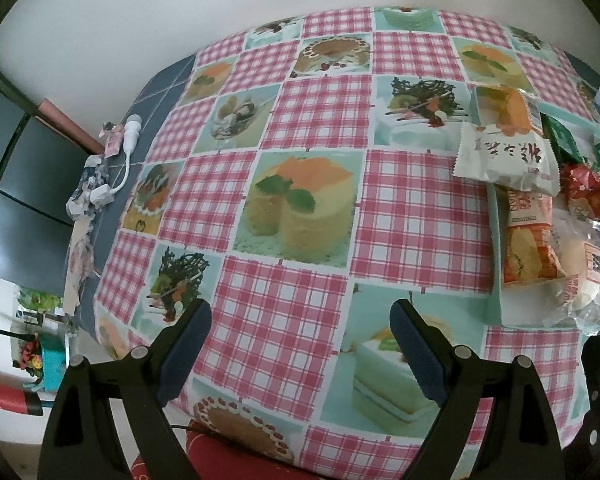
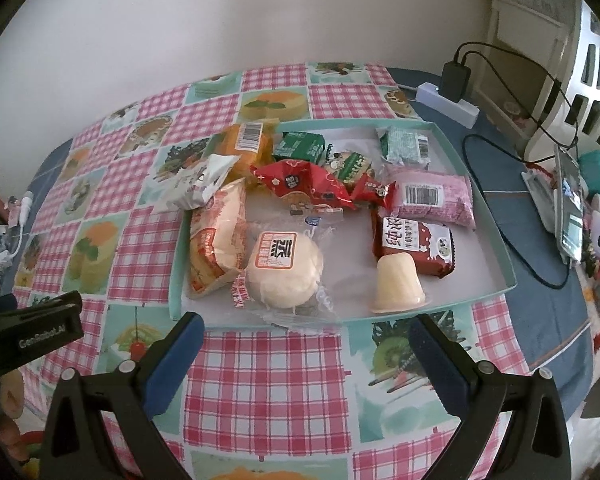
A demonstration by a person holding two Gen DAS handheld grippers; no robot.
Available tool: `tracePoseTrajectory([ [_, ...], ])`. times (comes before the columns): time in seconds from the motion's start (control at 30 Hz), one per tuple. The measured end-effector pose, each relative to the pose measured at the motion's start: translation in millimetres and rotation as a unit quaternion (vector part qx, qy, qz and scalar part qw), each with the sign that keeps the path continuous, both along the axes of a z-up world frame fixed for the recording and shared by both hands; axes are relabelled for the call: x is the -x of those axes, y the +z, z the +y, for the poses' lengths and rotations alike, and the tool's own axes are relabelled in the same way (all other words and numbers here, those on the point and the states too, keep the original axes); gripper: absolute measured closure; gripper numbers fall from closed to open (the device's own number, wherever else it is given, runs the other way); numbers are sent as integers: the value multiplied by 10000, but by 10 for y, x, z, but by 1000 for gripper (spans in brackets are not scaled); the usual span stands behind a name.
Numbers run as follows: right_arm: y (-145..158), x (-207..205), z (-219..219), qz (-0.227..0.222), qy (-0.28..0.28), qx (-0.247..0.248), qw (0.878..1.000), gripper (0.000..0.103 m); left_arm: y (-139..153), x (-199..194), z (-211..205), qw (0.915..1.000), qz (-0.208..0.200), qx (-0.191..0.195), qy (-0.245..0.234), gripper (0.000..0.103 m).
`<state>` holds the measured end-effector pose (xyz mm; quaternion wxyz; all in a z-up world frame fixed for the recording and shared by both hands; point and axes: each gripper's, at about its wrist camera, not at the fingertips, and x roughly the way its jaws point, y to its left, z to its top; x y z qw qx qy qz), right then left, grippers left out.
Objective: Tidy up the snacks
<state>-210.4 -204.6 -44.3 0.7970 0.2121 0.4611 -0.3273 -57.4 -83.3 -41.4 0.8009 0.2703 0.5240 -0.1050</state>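
Left wrist view: the left gripper (image 1: 300, 332) is tilted steeply down over the desk (image 1: 300, 240), its fingers (image 1: 188, 344) spread wide with only the checked cloth between them, nothing grasped. Ahead and to the right of the fingers, the tray (image 1: 496, 240) is seen at the frame edge, with a white packet (image 1: 508, 160) lying across its near-left corner and an orange packet (image 1: 528, 240) and a round bun (image 1: 580, 272) inside it.

Right wrist view: the right gripper (image 2: 306, 344) is likewise angled down, its fingers (image 2: 176, 352) released and empty above the cloth. Directly ahead of the fingers the tray (image 2: 496, 216) is set on the desk. Held in it are the round bun (image 2: 284, 272), a jelly cup (image 2: 398, 284) just beyond the right finger, a dark red packet (image 2: 416, 244), a pink packet (image 2: 432, 196), red wrapped sweets (image 2: 300, 188), and green packets (image 2: 300, 146) at the far side. The white packet (image 2: 196, 184) overhangs the tray's left rim.
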Motion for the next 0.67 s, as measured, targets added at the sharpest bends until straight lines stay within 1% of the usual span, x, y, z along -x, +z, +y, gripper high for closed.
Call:
tracePoseTrajectory([
  [0.3, 29, 20, 25, -22, -137, 187, 9997, 0, 34, -20, 37, 9999, 25, 134, -5, 12],
  [0.53, 64, 28, 58, -82, -196, 344, 9992, 0, 60, -43, 109, 9994, 106, 341, 22, 12],
  [0.67, 65, 72, 44, -107, -323, 338, 9989, 0, 112, 3, 122, 9990, -66, 422, -120, 12],
])
